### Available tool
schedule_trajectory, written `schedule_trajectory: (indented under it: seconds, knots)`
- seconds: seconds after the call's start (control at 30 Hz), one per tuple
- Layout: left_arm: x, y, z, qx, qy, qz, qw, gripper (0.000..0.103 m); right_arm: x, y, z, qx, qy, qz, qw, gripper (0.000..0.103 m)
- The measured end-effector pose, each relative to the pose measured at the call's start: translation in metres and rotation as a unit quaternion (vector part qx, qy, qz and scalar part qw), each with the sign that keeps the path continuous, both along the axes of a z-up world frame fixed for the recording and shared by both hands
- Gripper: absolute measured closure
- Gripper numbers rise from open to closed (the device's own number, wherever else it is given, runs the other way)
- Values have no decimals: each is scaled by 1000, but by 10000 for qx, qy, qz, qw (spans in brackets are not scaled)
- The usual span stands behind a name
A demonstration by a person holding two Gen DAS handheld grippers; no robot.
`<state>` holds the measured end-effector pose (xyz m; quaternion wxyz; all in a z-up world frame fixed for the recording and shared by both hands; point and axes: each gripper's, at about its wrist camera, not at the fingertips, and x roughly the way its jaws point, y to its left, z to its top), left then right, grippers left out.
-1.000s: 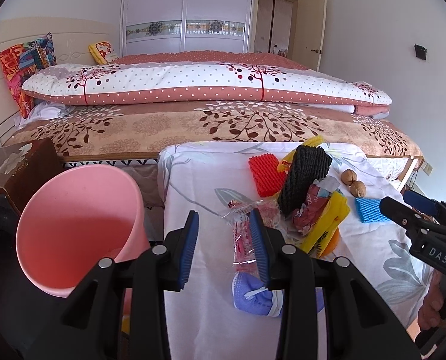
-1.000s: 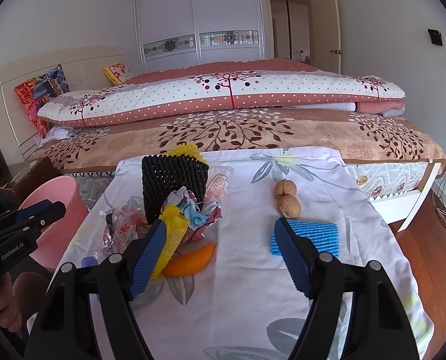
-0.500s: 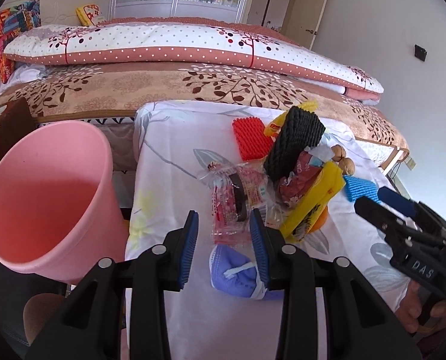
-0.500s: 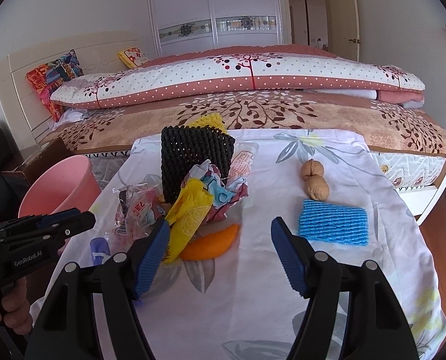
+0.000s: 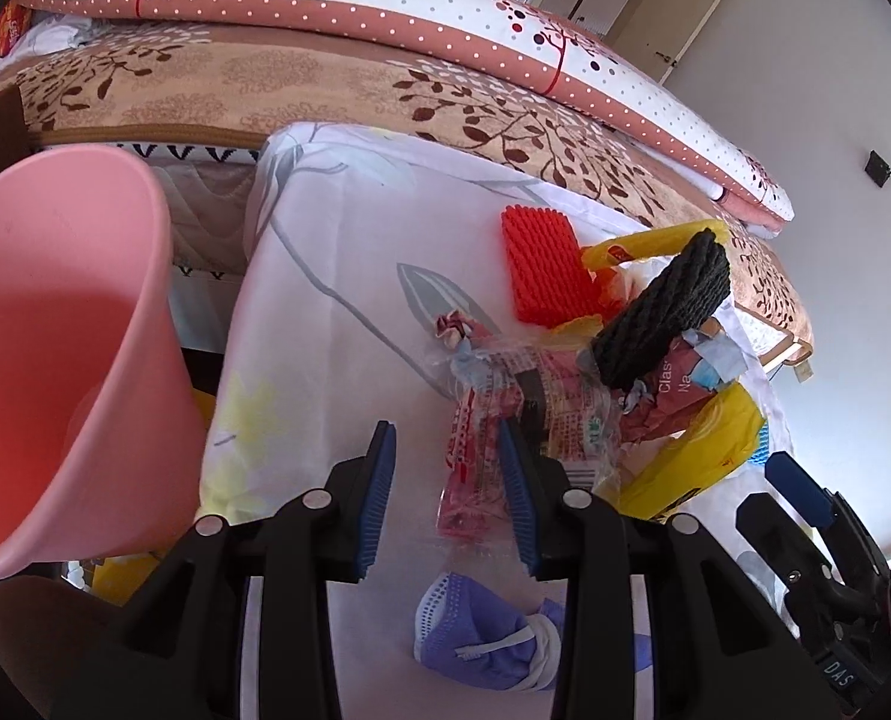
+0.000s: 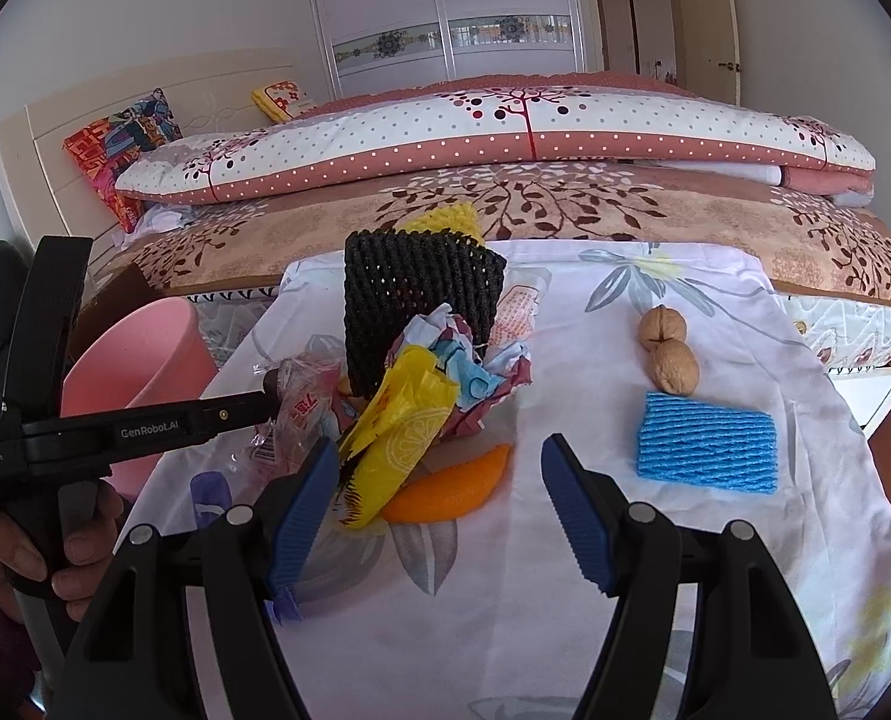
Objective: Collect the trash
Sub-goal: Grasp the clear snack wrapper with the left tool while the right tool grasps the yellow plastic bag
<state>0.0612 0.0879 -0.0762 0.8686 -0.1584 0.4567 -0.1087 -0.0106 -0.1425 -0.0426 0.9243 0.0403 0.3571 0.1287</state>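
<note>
1. Tool on the left (image 5: 445,486) is gaping half-wide over a crinkly clear wrapper (image 5: 505,420), pads not pressing it.
2. Right tool (image 6: 436,480) is standing wide, empty, above the cloth-covered counter (image 6: 565,600).
3. Netted black foam sleeve (image 6: 415,294) is partly hiding yellow foam; a smooth pink bin (image 5: 55,330) is sitting cropped at the left edge.

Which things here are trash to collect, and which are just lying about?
For the job:
pink bin
clear printed wrapper
yellow bag
black foam net
orange peel
purple mask

Lying about, probably:
two walnuts
patterned pillow
folded quilt
</note>
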Motion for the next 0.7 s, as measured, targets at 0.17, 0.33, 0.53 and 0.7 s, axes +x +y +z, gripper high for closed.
schedule_trajectory:
  seconds: [0.17,0.33,0.53,0.7]
  knots:
    - [-2,-10,1,-255,7,-337,9991,67,6,-2,-3,121,94,-27,9999,34]
    - [-6,-15,14,-377,-123,-453,9982,67,12,-3,-2,330,137,-14,9994,34]
    - [-11,-13,38,-126,-517,-323,9981,67,25,12,-3,276,277,56,9992,34]
    - [-17,-6,42,58,-603,-213,9979,67,35,18,-17,278,687,87,9972,64]
